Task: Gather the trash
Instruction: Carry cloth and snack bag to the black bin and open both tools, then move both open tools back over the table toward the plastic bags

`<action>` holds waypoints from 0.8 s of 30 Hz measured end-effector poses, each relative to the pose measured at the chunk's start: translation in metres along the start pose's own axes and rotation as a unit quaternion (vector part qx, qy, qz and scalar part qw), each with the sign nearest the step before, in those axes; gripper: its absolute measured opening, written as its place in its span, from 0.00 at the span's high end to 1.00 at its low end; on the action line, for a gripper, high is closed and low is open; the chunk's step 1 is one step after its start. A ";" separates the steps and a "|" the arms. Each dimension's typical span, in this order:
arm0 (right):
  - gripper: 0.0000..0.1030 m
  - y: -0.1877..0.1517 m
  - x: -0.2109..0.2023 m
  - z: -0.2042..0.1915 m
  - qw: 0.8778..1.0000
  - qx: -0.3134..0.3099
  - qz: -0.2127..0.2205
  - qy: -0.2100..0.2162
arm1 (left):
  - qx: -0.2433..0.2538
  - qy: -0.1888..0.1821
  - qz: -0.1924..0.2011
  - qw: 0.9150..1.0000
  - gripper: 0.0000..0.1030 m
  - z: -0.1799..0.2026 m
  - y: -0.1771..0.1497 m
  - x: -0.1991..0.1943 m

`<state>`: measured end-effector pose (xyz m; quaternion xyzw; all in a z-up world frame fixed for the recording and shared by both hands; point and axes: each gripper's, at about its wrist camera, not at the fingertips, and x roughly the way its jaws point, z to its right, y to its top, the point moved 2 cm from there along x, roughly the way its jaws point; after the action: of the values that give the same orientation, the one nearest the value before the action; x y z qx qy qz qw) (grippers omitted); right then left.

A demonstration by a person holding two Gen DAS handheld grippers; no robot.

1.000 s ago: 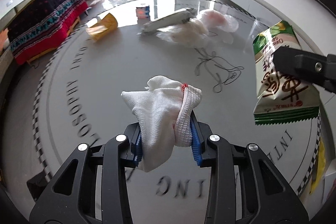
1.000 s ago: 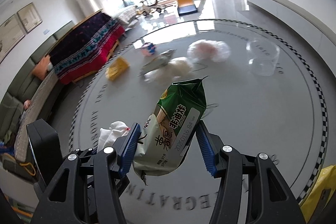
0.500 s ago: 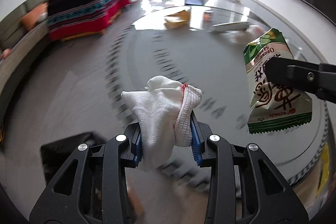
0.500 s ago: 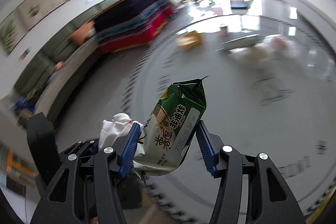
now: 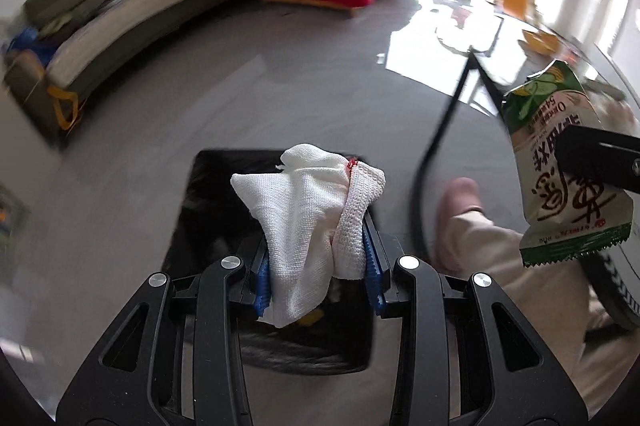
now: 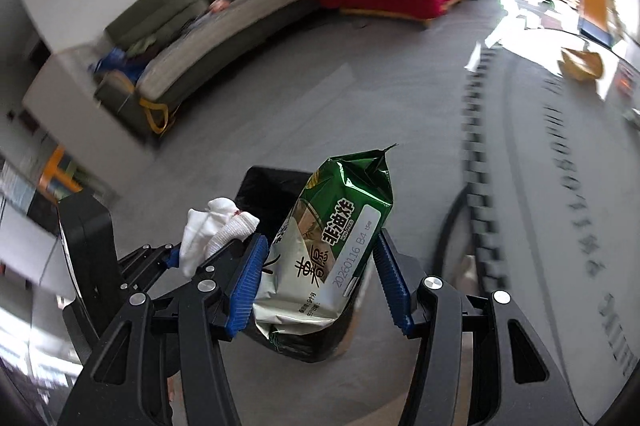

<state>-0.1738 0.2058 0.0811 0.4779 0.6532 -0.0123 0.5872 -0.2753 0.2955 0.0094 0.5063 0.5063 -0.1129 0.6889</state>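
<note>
The left claw [image 5: 316, 266] is pinching a white cloth [image 5: 308, 218] tight between its blue pads. The right claw [image 6: 320, 286] is pinching a green snack bag [image 6: 332, 250]. Both hang over a black trash bin [image 5: 208, 210] that sits on the gray floor [image 5: 200, 86]. The round bench [image 6: 560, 186] is off to the right.

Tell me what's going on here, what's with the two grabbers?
A person is clearing trash with a handheld gripper in each hand. The left gripper is clamped on a crumpled white cloth, and the right gripper is clamped on a green snack bag. Both are held above a black bin standing on the grey floor beside the table, so nothing has been dropped in yet.
</note>
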 end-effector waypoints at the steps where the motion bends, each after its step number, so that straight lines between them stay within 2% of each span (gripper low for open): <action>1: 0.45 0.003 0.008 -0.011 1.000 -0.010 -0.006 0.006 | -0.012 0.007 -0.005 1.000 0.65 -0.010 -0.002 0.003; 4: 0.45 0.013 0.028 -0.035 0.999 -0.032 -0.018 0.012 | -0.039 0.025 -0.014 0.999 0.62 -0.031 -0.010 0.008; 6: 0.43 0.020 0.041 -0.052 0.998 -0.049 -0.031 0.029 | -0.058 0.036 -0.020 0.997 0.34 -0.040 -0.015 0.012; 7: 0.40 0.023 0.049 -0.063 0.996 -0.065 -0.045 0.037 | -0.066 0.042 -0.021 0.997 0.04 -0.044 -0.019 0.011; 8: 0.29 0.026 0.055 -0.070 0.996 -0.074 -0.048 0.029 | -0.072 0.048 -0.018 0.996 0.06 -0.047 -0.021 0.010; 9: 0.23 0.028 0.058 -0.075 0.996 -0.081 -0.043 0.014 | -0.079 0.058 -0.017 0.995 0.06 -0.052 -0.022 0.009; 11: 0.23 0.033 0.056 -0.083 0.995 -0.096 -0.023 -0.008 | -0.086 0.063 -0.018 0.994 0.06 -0.056 -0.023 0.009; 18: 0.23 0.034 0.033 -0.074 0.996 -0.093 0.009 -0.004 | -0.076 0.049 -0.013 0.996 0.06 -0.051 -0.017 0.007; 24: 0.23 0.036 0.011 -0.046 0.998 -0.056 0.031 -0.009 | -0.050 0.028 -0.003 0.998 0.06 -0.031 -0.005 0.005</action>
<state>-0.1840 0.2587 0.1066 0.4642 0.6326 0.0385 0.6187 -0.2944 0.3198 0.0031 0.4726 0.5317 -0.0756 0.6987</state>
